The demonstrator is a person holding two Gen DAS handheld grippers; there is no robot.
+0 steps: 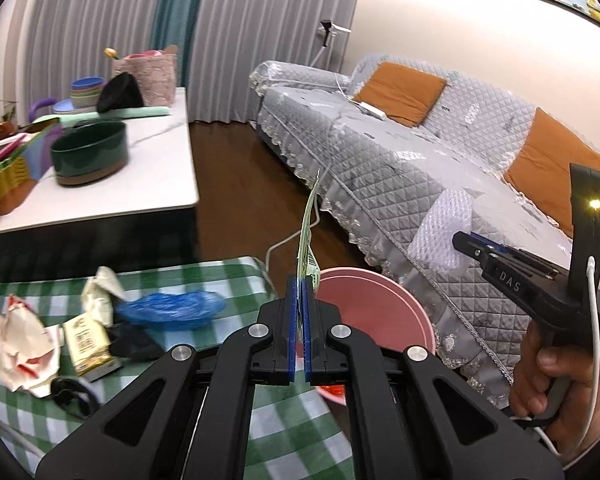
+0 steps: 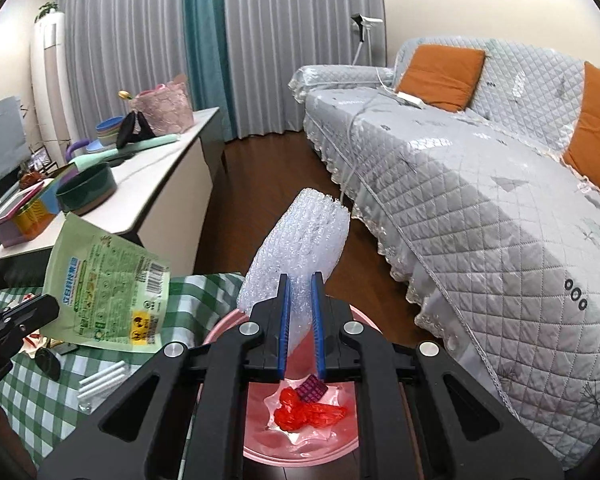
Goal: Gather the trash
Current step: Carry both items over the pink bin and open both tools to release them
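My left gripper [image 1: 300, 284] is shut on a flat green packet [image 1: 307, 236], which I see edge-on, standing up beside the pink bin [image 1: 374, 308]. In the right wrist view the same packet [image 2: 108, 280] hangs from the left gripper [image 2: 46, 310] over the green checked table. My right gripper [image 2: 300, 280] is shut on a wad of bubble wrap [image 2: 300, 240] above the bin [image 2: 226, 322], which holds red plastic [image 2: 304, 416] and a purple wrapper [image 2: 312, 390]. The left wrist view shows a hand holding the right gripper [image 1: 462, 240] with the bubble wrap [image 1: 440, 232].
On the checked cloth [image 1: 228, 276] lie crumpled paper [image 1: 16, 344], a blue plastic bag [image 1: 172, 308], a small yellowish box [image 1: 86, 340] and white sticks [image 2: 100, 380]. A grey quilted sofa [image 2: 480, 208] stands right of the bin. A white low table [image 1: 152, 172] with bowls stands to the left.
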